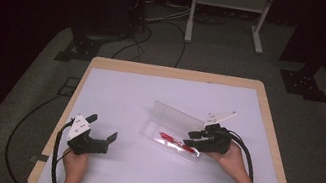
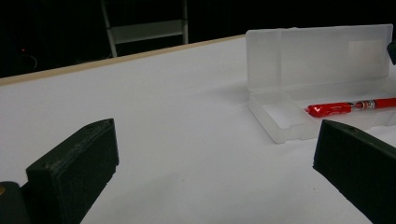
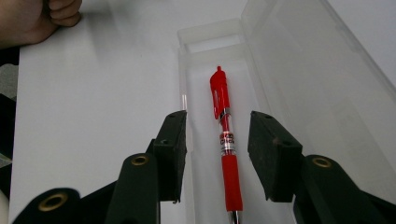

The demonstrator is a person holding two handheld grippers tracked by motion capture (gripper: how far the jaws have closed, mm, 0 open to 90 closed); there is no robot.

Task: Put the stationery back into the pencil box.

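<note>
Right gripper view: jaws clear of red pen (image 3: 225,135), unclear from high view.

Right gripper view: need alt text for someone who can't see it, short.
A red pen lies lengthwise in the tray of an open clear plastic case, with the right gripper above it, its two black jaws apart on either side of the pen and not touching it. The case's lid stands open to the right, and a hand rests on the white table at upper left.
</note>
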